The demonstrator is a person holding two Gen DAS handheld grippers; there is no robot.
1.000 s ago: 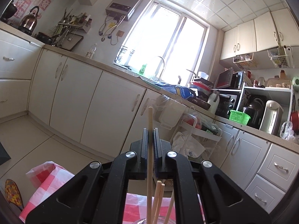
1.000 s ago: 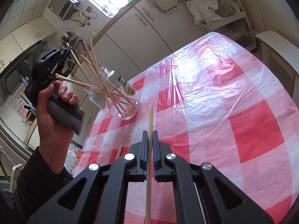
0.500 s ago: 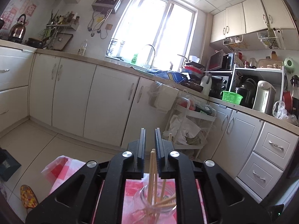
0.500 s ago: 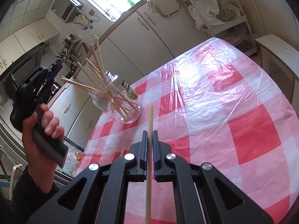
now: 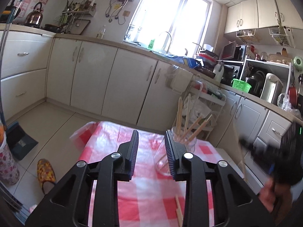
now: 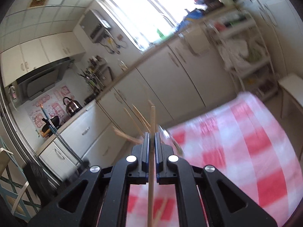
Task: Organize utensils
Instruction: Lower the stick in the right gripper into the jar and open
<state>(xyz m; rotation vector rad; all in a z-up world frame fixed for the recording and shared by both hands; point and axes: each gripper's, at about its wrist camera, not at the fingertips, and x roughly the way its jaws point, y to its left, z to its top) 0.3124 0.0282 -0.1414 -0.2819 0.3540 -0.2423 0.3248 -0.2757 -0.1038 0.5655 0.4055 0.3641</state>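
A glass jar [image 5: 184, 144] holding several wooden chopsticks [image 5: 181, 117] stands on the red-and-white checked tablecloth [image 5: 144, 194]. My left gripper [image 5: 151, 151] is open and empty, just left of and nearer than the jar. One loose chopstick [image 5: 178, 210] lies on the cloth near its right finger. My right gripper [image 6: 151, 141] is shut on a single chopstick [image 6: 152, 151], held above the cloth close to the jar's chopsticks [image 6: 140, 119]; this view is blurred. The right gripper shows blurred at the right edge of the left wrist view [image 5: 272, 151].
White kitchen cabinets [image 5: 113, 87] and a cluttered counter run behind the table. A wire rack with bags [image 5: 204, 102] stands past the jar. A slipper [image 5: 45, 172] and a dustpan [image 5: 20, 141] lie on the floor at left. A chair [image 6: 11, 185] is left.
My left gripper let go of its chopstick into the jar, opened and pulled back. My right gripper swung with its chopstick up toward the jar.
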